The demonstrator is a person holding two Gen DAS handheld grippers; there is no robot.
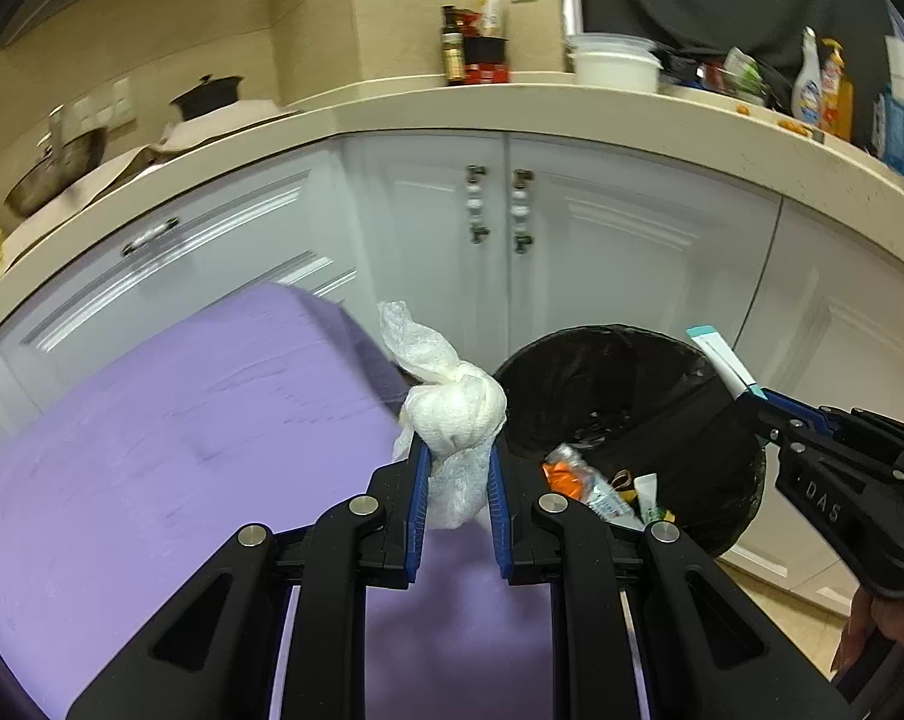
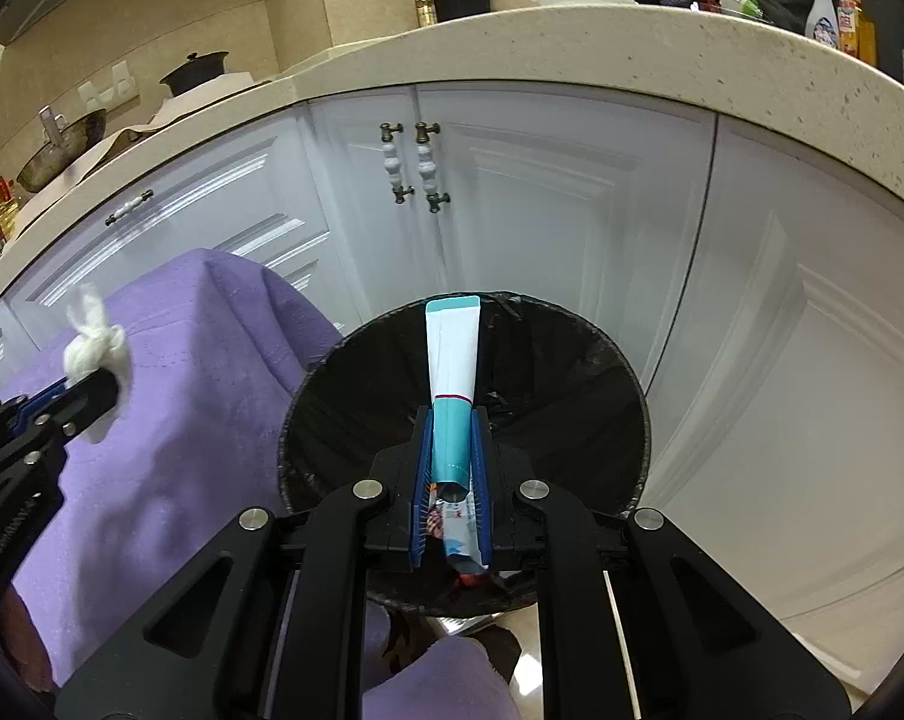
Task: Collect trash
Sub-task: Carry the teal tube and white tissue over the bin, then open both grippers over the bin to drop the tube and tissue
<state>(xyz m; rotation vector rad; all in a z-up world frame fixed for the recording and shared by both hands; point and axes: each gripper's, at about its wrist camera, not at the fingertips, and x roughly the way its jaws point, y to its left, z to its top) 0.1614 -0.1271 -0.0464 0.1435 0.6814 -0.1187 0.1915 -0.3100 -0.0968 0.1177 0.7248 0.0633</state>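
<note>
Lower right of left view: we read "DAS" on right gripper (image 1: 751, 393), fingers clamping tube (image 2: 452, 372) above bin (image 2: 571, 372); left gripper (image 1: 456, 468) fingers pinch tissue wad (image 1: 452, 414).

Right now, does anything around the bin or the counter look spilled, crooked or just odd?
Mostly no. The black-lined round trash bin stands upright with its litter inside. One oddity: small orange scraps lie loose on the beige stone countertop near the cleaning bottles, like crumbs or peel; too small to identify.
</note>
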